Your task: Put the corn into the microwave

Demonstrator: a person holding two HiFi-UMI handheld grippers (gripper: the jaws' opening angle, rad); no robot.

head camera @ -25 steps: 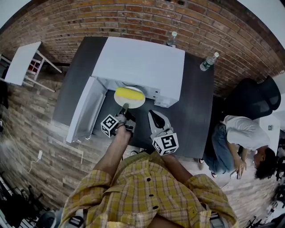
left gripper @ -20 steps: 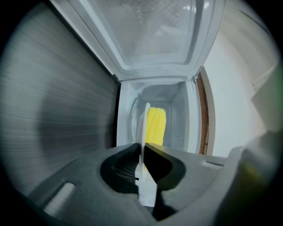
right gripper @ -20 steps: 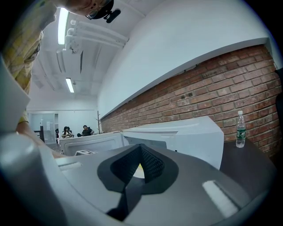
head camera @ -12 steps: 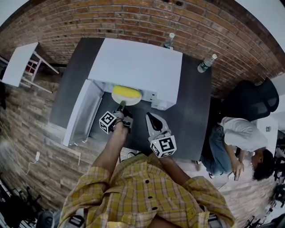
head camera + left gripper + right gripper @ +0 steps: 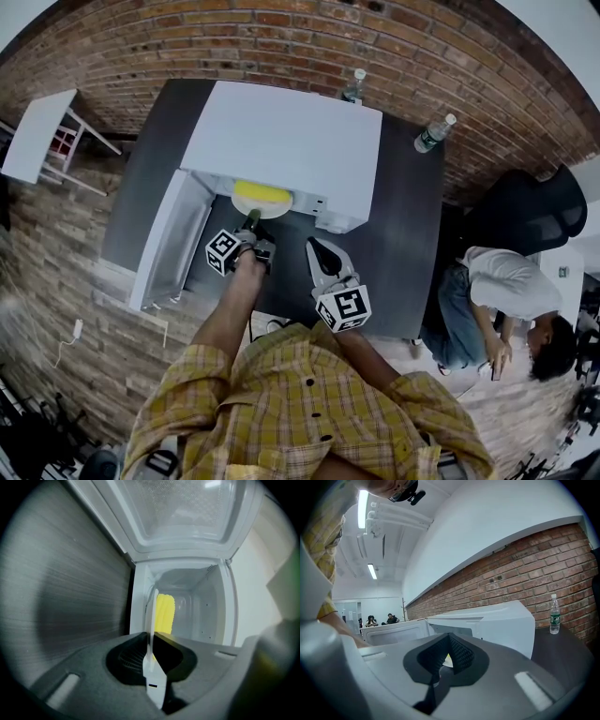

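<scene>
Moved since a second ago: plate [image 5: 281, 202] and corn [image 5: 260, 192], carried further into the microwave [image 5: 281, 141]; left gripper [image 5: 251, 225] advanced with them.

Item 1, corn: lies on the plate at the mouth of the cavity, its far part hidden under the microwave top. The left gripper view shows the cob past the door frame.

Item 2, left gripper: jaws have just been easing apart, with the plate rim between them; the pads appear to touch it yet.

Item 3, right gripper [image 5: 317, 248]: held back over the table [image 5: 412, 234], jaws a narrow gap apart, nothing between them.

Item 4, door [image 5: 173, 239]: swung open to the left.

Hazards, judged: if the grip slackens while the near rim overhangs the sill, the plate may tip and the cob roll off. A plate left short would block the door from closing. A sharp push could also slide the corn across the plate.
</scene>
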